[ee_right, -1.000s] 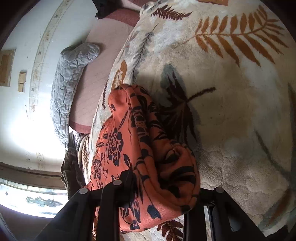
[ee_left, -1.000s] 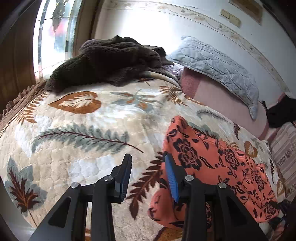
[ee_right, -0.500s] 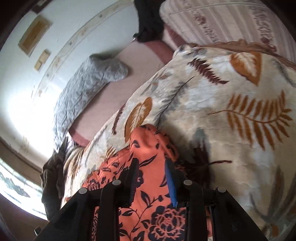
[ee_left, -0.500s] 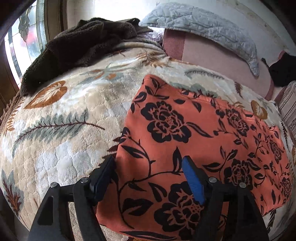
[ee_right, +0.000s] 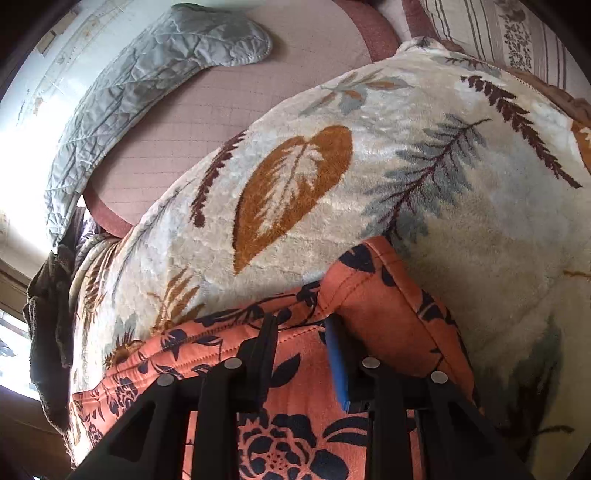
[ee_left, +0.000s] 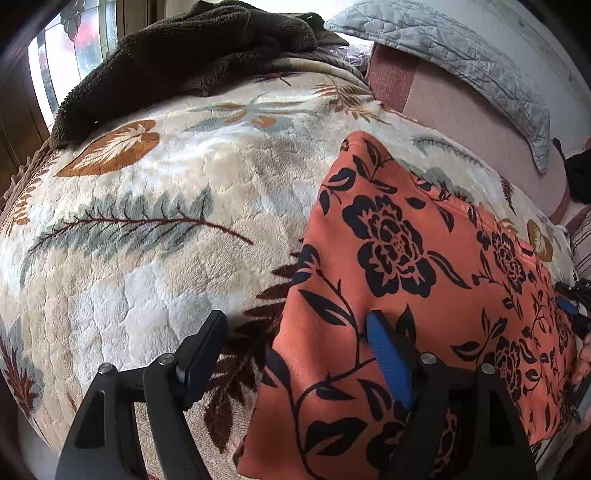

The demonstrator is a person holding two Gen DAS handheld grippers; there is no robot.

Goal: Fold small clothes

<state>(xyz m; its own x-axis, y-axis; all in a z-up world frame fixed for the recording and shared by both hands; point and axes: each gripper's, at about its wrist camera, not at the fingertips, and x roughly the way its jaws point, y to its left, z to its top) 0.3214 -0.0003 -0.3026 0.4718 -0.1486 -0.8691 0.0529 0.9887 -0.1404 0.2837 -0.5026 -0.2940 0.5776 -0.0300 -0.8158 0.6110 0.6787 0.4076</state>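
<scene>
An orange garment with black flowers [ee_left: 424,266] lies spread flat on the leaf-patterned blanket [ee_left: 155,229]. My left gripper [ee_left: 295,343] is open over its near left edge, the blue-padded finger [ee_left: 388,354] above the cloth, the other finger over the blanket. In the right wrist view the garment [ee_right: 373,295] has a thick hemmed corner that bulges up. My right gripper [ee_right: 301,347] is open just over this edge, jaws apart, nothing between them. The right gripper also shows at the far right of the left wrist view [ee_left: 570,306].
A dark brown fleece [ee_left: 177,62] is heaped at the back left of the bed by a window. A grey quilted pillow [ee_left: 454,51] and a pink mattress [ee_right: 207,122] lie behind. A striped cushion [ee_right: 509,33] is at the right.
The garment went from a bunched hold in my right gripper to lying spread flat. My right gripper let it go. My left gripper opened wider and shifted left to the garment's edge.
</scene>
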